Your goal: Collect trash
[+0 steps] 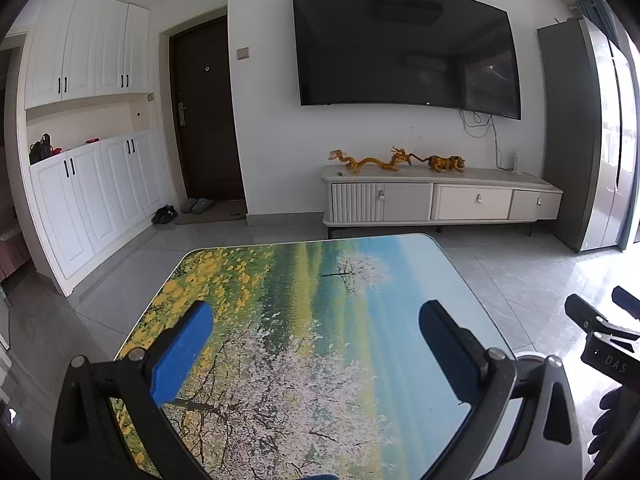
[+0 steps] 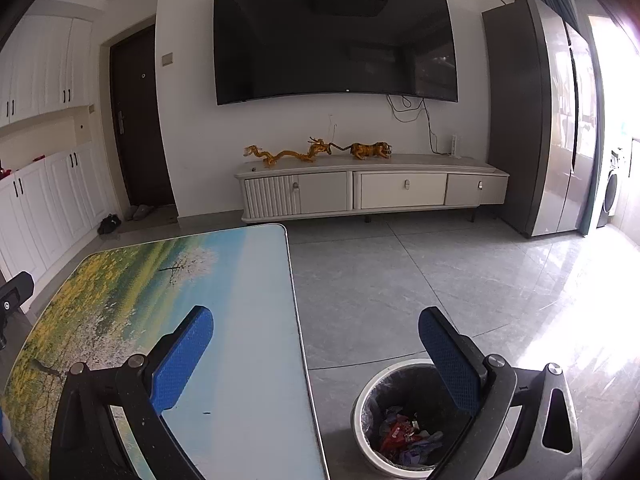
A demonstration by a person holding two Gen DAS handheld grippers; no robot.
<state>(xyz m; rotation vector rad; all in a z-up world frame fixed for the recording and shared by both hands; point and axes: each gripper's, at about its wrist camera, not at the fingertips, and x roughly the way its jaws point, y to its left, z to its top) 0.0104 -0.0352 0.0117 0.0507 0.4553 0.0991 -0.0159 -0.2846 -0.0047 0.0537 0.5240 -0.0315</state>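
Observation:
My left gripper (image 1: 316,320) is open above the table (image 1: 304,280), whose top carries a printed landscape of blossoms and yellow flowers; nothing lies between its blue fingers. My right gripper (image 2: 316,324) is open too, straddling the table's right edge (image 2: 294,300), with its right finger over a white trash bin (image 2: 362,420) on the floor. The bin has a dark liner and holds red and purplish wrappers (image 2: 404,436). The right gripper (image 1: 600,332) also shows at the left wrist view's right edge, with a gloved hand (image 1: 610,428) below it. No loose trash shows on the table.
A TV (image 1: 404,48) hangs above a low white cabinet (image 1: 440,196) bearing orange dragon and tiger figures (image 1: 396,160). A tall fridge (image 2: 540,120) stands at right, white cupboards (image 1: 92,184) and a dark door (image 1: 204,112) at left, shoes (image 1: 164,214) by the door. Grey tiled floor (image 2: 400,272) lies beyond.

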